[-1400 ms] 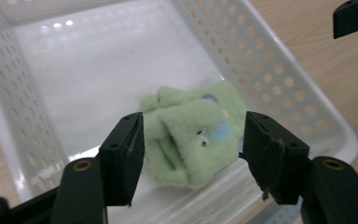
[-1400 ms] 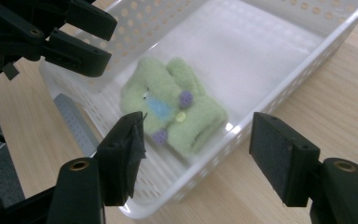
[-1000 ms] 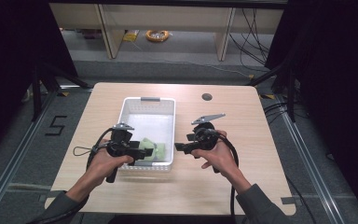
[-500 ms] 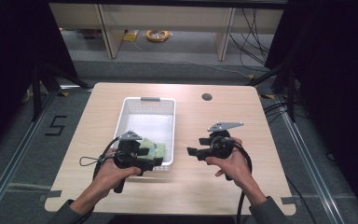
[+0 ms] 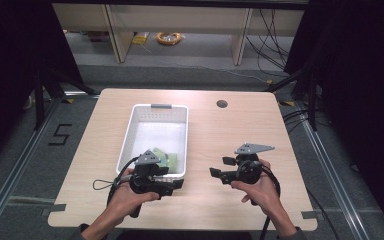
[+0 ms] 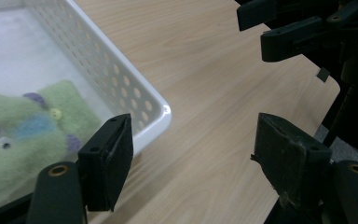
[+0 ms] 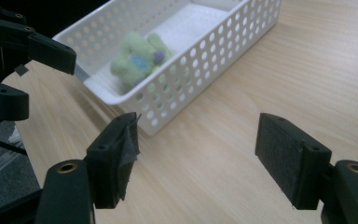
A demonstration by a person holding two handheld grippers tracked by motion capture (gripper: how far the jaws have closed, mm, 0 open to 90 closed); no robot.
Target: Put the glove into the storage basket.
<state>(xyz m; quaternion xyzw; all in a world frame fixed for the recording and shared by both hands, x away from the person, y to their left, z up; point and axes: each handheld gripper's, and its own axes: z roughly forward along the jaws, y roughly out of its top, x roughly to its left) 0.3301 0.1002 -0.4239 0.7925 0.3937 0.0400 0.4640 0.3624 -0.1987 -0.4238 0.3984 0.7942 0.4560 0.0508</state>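
I am holding one left gripper (image 5: 172,184) and one right gripper (image 5: 219,167), both jaws wide and empty; the right's have just been opening. One green plush toy (image 6: 25,130) is lying in one white basket (image 5: 128,145) beyond my left jaws, on the wooden tabletop (image 5: 230,135).

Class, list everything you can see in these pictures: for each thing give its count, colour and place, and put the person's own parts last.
Table: one, light wood, centre of the high view.
Basket: one, white with perforated walls, on the table's left half.
Soft toy: one, green with blue and purple patches, lying inside the basket at its near end.
Round hole: one, dark, in the tabletop near the far edge.
Yellow coil: one, on the floor beyond the table.
Shelving: pale wood, behind the table.
Left gripper: one, black, open and holding nothing, at the basket's near corner.
Right gripper: one, black, open and holding nothing, over bare tabletop right of the basket.
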